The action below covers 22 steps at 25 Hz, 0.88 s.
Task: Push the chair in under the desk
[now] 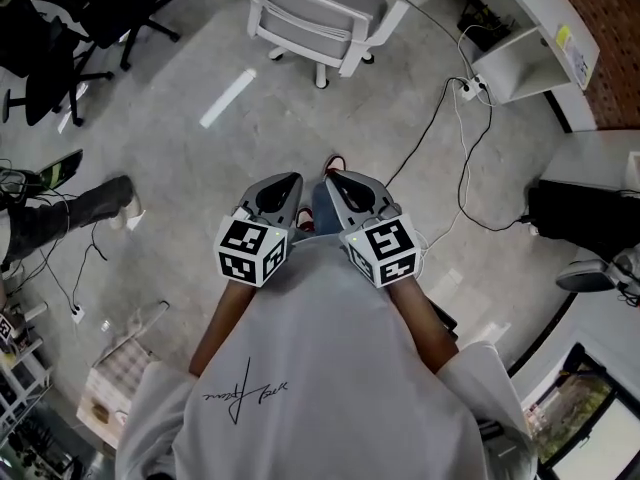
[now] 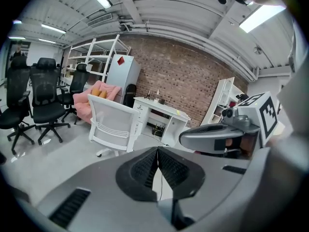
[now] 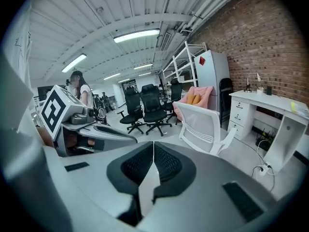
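**STATUS: BOTH CLAWS SHUT, CHAIR NOT YET UNDER SURFACE**

1. Left claw (image 1: 292,179): jaws fully together, pads meeting at the tip, nothing between them (confirmed in the left gripper view). It points fwd and somewhat down, held in front of the person's chest.

2. Right claw (image 1: 333,176): same config. Jaws are closed pad to pad and it is empty. It sits just beside the left claw, tips close but not touching. The marker cubes (image 1: 251,251) on both units face the head camera.

3. Task item: the white mesh-back chair (image 1: 318,16) stands on the grey floor (image 1: 180,148) ahead of the claws and well apart from them. Its backrest faces the person. It stands in front of the white surface (image 1: 531,40), near it but not tucked under it.

4. Surface: set against the brick wall (image 2: 193,79), w/ a drawer unit at one end and an open leg space at the other.

5. Surroundings: black office chairs (image 2: 42,98) are grouped at the left. A pink seat (image 2: 94,97) stands behind the white chair. Cables (image 1: 462,158) trail over the floor from a power strip (image 1: 474,89) by the surface.
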{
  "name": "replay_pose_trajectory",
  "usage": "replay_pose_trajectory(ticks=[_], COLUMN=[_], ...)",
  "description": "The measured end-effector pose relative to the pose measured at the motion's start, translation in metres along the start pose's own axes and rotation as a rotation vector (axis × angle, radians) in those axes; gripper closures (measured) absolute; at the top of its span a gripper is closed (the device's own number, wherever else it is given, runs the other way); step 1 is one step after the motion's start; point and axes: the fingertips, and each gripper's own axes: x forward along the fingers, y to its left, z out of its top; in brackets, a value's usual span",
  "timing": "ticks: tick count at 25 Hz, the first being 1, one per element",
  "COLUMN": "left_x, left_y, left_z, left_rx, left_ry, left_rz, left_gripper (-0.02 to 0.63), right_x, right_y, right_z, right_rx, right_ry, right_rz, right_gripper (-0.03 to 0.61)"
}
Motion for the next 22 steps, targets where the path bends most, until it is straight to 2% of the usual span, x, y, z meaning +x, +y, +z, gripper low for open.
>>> replay_pose_trajectory(ticks=[11,22], left_x=[0.064,0.121], left_y=[0.022,0.032], left_z=[0.06,0.118], left_rx=[0.008,0.042], left_ry=[-0.015,-0.031], left_rz=[-0.001,0.034], left_gripper=[0.607,0.607], right_x=[0.033,0.061], right_y=[-0.077,-0.143], right_z=[0.038,0.08], right_rx=[0.021,0.048], right_ry=[-0.012,-0.057], right_rz=[0.008,0.007], right_gripper=[0.551,0.551])
